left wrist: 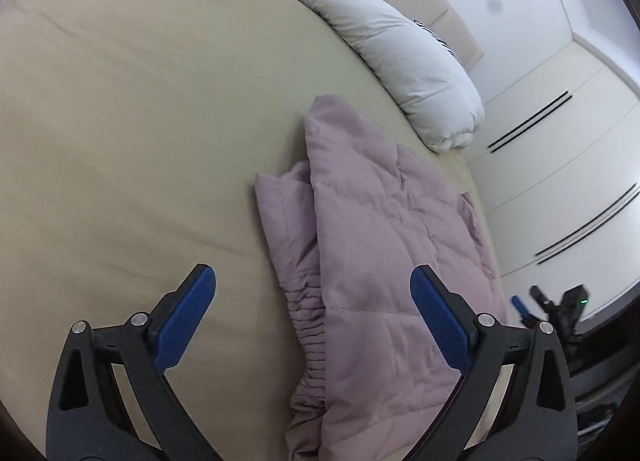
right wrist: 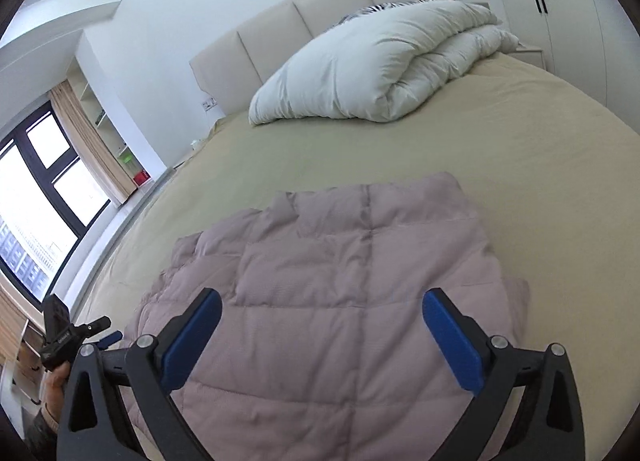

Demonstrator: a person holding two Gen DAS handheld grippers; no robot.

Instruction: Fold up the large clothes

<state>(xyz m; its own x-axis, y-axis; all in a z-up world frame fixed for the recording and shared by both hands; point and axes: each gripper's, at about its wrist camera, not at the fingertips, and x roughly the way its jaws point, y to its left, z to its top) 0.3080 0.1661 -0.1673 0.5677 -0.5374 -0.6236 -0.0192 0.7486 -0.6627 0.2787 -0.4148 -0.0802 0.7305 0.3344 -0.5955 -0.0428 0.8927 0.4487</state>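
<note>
A dusty pink quilted jacket (right wrist: 340, 273) lies folded on the tan bed sheet (right wrist: 520, 141). In the left wrist view the jacket (left wrist: 384, 245) lies to the right of centre, with an elastic cuff (left wrist: 310, 321) showing at its lower left edge. My left gripper (left wrist: 312, 281) is open and empty, held above the jacket's left edge. My right gripper (right wrist: 322, 303) is open and empty, held above the near part of the jacket. The left gripper also shows at the far left of the right wrist view (right wrist: 104, 331).
A white duvet (right wrist: 380, 61) is bunched at the head of the bed against the beige padded headboard (right wrist: 320, 9). White wardrobe doors (left wrist: 560, 165) stand past the bed's right side. A window (right wrist: 36, 197) with curtains is at the left.
</note>
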